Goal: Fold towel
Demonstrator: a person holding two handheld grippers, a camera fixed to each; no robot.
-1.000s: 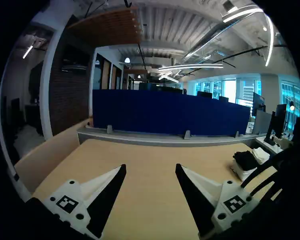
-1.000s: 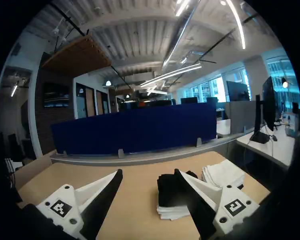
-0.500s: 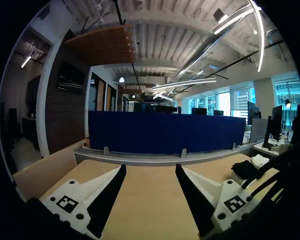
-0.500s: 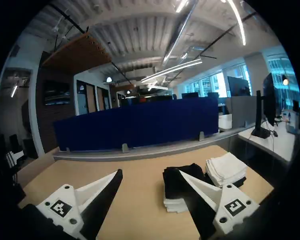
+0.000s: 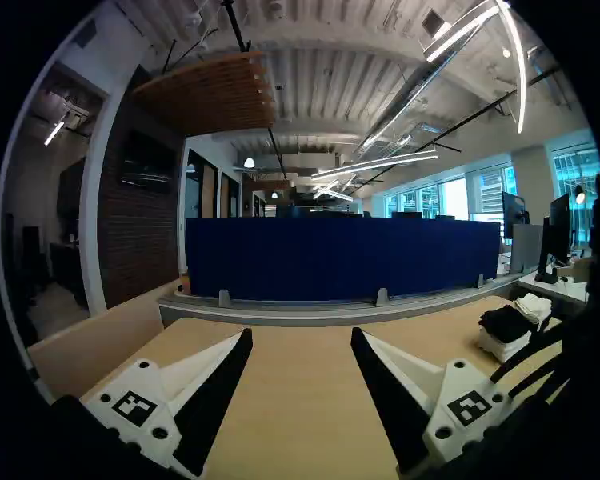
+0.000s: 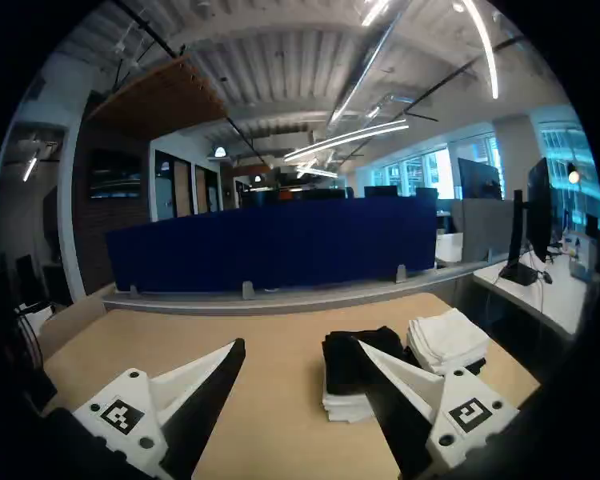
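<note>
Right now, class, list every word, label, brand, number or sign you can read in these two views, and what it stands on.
No word, number or brand can be read.
Left white-and-black plastic claw: square black-and-white marker, a block pattern, no letters.
Right white-and-black plastic claw: same kind of square marker, no letters.
Dark wall screen: too dim to read.

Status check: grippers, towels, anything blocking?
Left gripper open, above table. Right gripper open, holding nothing. Black-topped towel stack and white towel stack folded, just ahead of it. Path looks open.
</note>
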